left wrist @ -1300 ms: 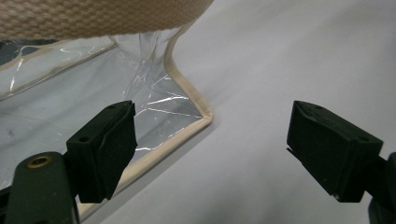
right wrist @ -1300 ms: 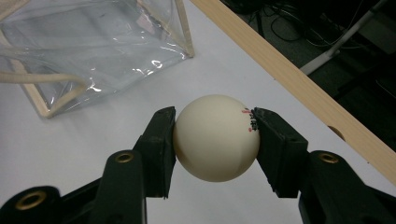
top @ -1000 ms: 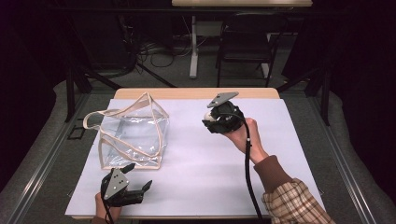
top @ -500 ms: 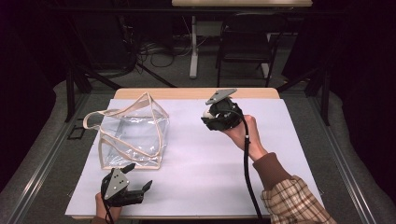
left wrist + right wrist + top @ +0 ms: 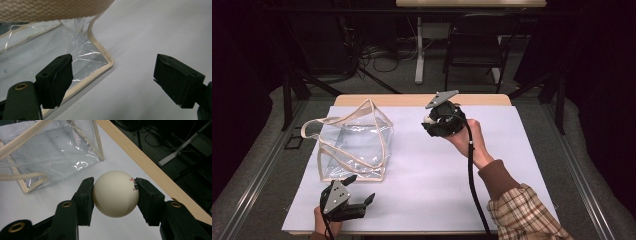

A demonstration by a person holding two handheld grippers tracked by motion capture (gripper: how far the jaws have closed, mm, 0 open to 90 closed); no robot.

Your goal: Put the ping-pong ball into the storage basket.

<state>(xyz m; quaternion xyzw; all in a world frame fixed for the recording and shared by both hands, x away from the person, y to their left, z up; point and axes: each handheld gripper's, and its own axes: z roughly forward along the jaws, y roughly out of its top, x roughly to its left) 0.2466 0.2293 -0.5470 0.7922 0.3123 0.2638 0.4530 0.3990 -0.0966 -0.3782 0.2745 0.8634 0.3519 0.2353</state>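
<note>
Clear bag [image 5: 354,145] lies left of centre on the white table [image 5: 512,165]. Right gripper [image 5: 113,192], upper centre in the high view, clamps the cream ball [image 5: 115,193]. Left gripper [image 5: 112,82], lower left, stands wide, empty.

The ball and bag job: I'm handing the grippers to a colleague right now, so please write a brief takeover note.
Right gripper: shut on the cream ball, held above the white table, to the right of the bag.
Left gripper: open, holding nothing, low at the near corner of the clear bag.
Done: ball picked up.
Left, probably: carry the ball over the bag's open top, release it inside; the left gripper could steady the tan rim.
</note>
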